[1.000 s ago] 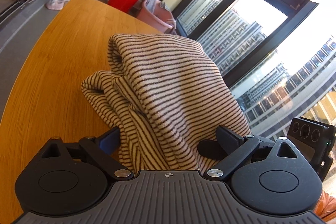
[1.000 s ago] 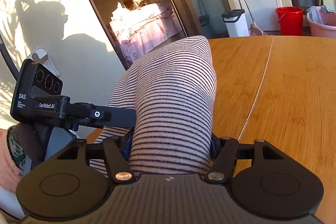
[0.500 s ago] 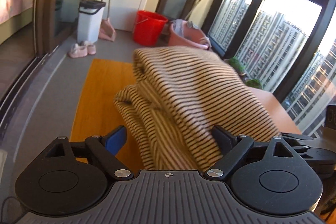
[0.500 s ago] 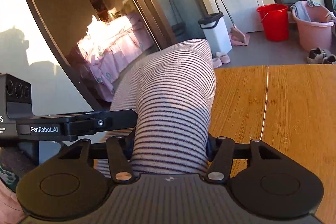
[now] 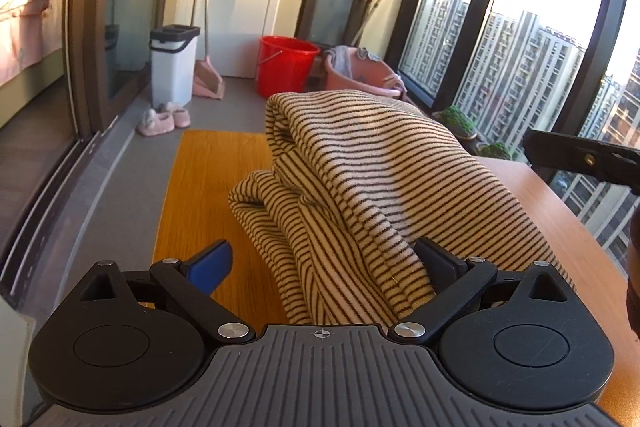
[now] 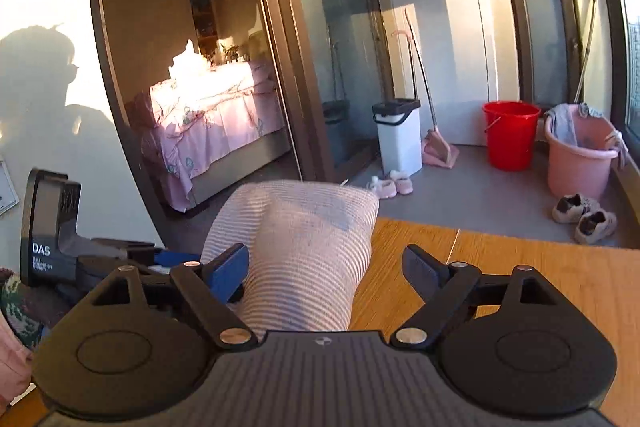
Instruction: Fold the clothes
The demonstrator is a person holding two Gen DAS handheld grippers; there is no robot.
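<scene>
A cream sweater with dark stripes (image 5: 384, 179) lies folded in a thick bundle on the wooden table (image 5: 204, 187). My left gripper (image 5: 324, 259) is open around its near end. The cloth leans on the right finger, and the blue-padded left finger (image 5: 212, 263) stands clear of it. In the right wrist view the sweater (image 6: 304, 247) is blurred and sits between the fingers of my right gripper (image 6: 324, 267), whose jaws are closing. The blue left pad (image 6: 228, 267) touches the cloth, while the right finger (image 6: 420, 267) is apart from it.
The table's far edge (image 6: 520, 243) drops to a grey balcony floor. A red bucket (image 5: 286, 71), pink basin (image 6: 576, 155), white bin (image 5: 172, 67), slippers (image 5: 162, 121) and sneakers (image 6: 584, 215) stand there. Windows are on the right, a glass sliding door on the left.
The left gripper's view swung from the windows toward the balcony's end, and its left finger has come off the cloth. The right gripper rose, and a gap has appeared at its right finger.
</scene>
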